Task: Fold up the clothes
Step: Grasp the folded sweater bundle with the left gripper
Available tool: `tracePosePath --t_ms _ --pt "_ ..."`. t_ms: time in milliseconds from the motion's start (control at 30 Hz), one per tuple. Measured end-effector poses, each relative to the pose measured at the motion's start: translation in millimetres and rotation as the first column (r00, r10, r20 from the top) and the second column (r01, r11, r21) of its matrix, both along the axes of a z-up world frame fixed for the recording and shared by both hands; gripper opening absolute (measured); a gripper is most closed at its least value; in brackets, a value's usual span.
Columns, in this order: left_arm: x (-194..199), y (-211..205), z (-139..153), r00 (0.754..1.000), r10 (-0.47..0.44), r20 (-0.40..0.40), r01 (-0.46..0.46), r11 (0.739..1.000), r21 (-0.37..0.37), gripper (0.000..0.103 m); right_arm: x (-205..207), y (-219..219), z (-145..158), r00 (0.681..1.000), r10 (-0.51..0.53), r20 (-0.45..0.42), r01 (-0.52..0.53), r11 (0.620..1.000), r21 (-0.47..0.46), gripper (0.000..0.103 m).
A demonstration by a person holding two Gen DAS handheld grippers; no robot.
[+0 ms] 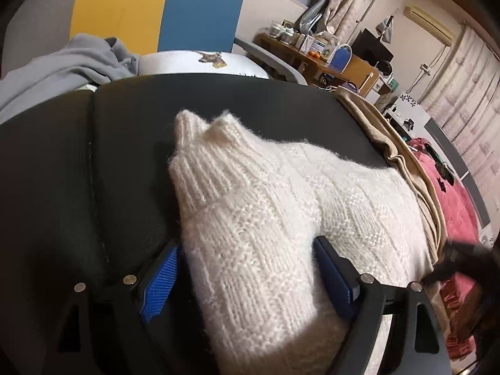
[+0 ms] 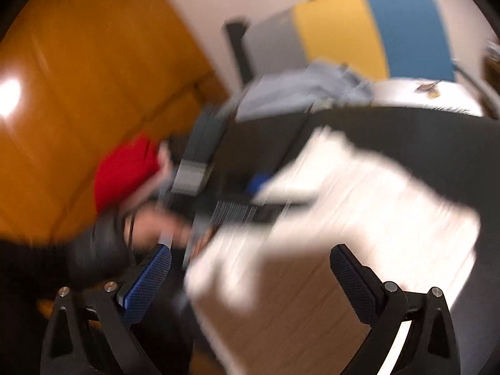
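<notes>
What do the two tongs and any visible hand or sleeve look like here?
Both tongs, left and right, have black angular frames with silver round fasteners and ribbed blue finger pads. The blurred right view shows a bare hand with a dark cuff and red sleeve.

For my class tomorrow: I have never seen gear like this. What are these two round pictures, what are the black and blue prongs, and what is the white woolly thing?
Each picture comes from a fisheye camera mounted on a hand-held gripper that a person carries, one per hand. The prongs are its two fingers. In the left view, the left hand-held gripper has its blue pads on both sides of a white knitted sweater, apparently a sleeve, lying on a black surface. Beige cloth and a pink garment lie beyond it. The right view is motion-blurred: the right hand-held gripper is open above the same sweater, holding nothing.
</notes>
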State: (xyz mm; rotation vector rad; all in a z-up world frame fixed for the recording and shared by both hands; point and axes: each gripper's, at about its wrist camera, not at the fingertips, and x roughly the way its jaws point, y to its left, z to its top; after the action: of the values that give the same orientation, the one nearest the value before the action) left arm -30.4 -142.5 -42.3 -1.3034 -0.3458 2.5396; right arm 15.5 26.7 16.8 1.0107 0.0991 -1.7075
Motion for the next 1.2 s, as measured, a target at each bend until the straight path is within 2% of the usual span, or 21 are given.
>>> tracePosePath --t_ms 67,100,200,300,367,500,600,633,700,800,867,900,933,967,1000,1067,1200 --pt "10 2 0 1.0 0.007 0.004 -0.007 1.0 0.016 0.086 15 9 -28 0.999 -0.026 0.022 0.023 0.993 0.119 0.103" --pt "17 5 -1 1.0 0.005 0.004 -0.005 1.0 0.026 0.086 20 16 -35 0.999 -0.042 0.013 0.04 0.991 0.13 0.103" --pt "35 11 -1 1.0 -0.003 0.003 0.003 0.998 0.061 0.086 37 38 -44 0.996 -0.085 -0.04 0.089 0.989 0.114 0.103" --pt "49 2 -2 1.0 -0.002 -0.004 0.003 0.984 0.18 0.086 35 63 -34 0.988 -0.15 0.027 0.149 0.987 0.057 0.103" --pt "57 -7 -5 1.0 0.008 -0.012 -0.005 0.97 0.245 0.085 32 83 -20 0.977 -0.21 0.028 0.209 0.978 0.007 0.103" --pt "58 -28 -13 0.999 0.037 0.009 -0.037 0.908 0.418 0.084 5 125 -13 0.937 -0.334 0.1 0.342 0.935 -0.088 0.103" --pt "54 -35 -15 0.999 0.041 0.0 -0.036 0.879 0.476 0.086 -28 143 -41 0.889 -0.424 0.173 0.435 0.9 -0.029 0.103" --pt "53 -33 -16 0.999 0.032 -0.005 -0.025 0.868 0.496 0.093 -39 147 -52 0.872 -0.448 0.2 0.457 0.889 -0.003 0.103" --pt "49 -25 -20 1.0 -0.006 -0.003 0.006 0.853 0.521 0.098 -56 147 -68 0.86 -0.444 0.251 0.457 0.889 0.006 0.103" --pt "41 -11 -24 1.0 -0.031 0.001 0.026 0.846 0.532 0.102 -68 132 -73 0.886 -0.366 0.285 0.392 0.919 -0.04 0.103" --pt "39 -4 -23 1.0 -0.025 -0.003 0.023 0.856 0.517 0.102 -71 123 -76 0.891 -0.341 0.301 0.376 0.924 -0.066 0.103" --pt "39 -3 -23 1.0 -0.023 0.004 0.017 0.861 0.509 0.099 -72 119 -77 0.898 -0.32 0.301 0.357 0.931 -0.073 0.103" --pt "39 -3 -23 1.0 -0.019 0.014 0.009 0.864 0.504 0.076 -70 114 -77 0.901 -0.308 0.305 0.345 0.936 -0.075 0.103" --pt "40 -2 -24 0.999 -0.015 0.032 -0.004 0.861 0.509 0.06 -69 109 -77 0.901 -0.304 0.311 0.342 0.937 -0.075 0.103" --pt "42 -4 -23 0.999 -0.004 0.038 -0.017 0.857 0.515 0.054 -67 104 -77 0.9 -0.299 0.317 0.338 0.938 -0.075 0.1" --pt "51 -11 -20 0.999 0.029 0.029 -0.04 0.853 0.52 0.05 -63 94 -77 0.898 -0.291 0.33 0.332 0.94 -0.074 0.065" --pt "89 -37 3 0.993 0.114 -0.02 -0.089 0.864 0.495 0.048 -56 74 -78 0.894 -0.274 0.354 0.319 0.945 -0.074 0.059"
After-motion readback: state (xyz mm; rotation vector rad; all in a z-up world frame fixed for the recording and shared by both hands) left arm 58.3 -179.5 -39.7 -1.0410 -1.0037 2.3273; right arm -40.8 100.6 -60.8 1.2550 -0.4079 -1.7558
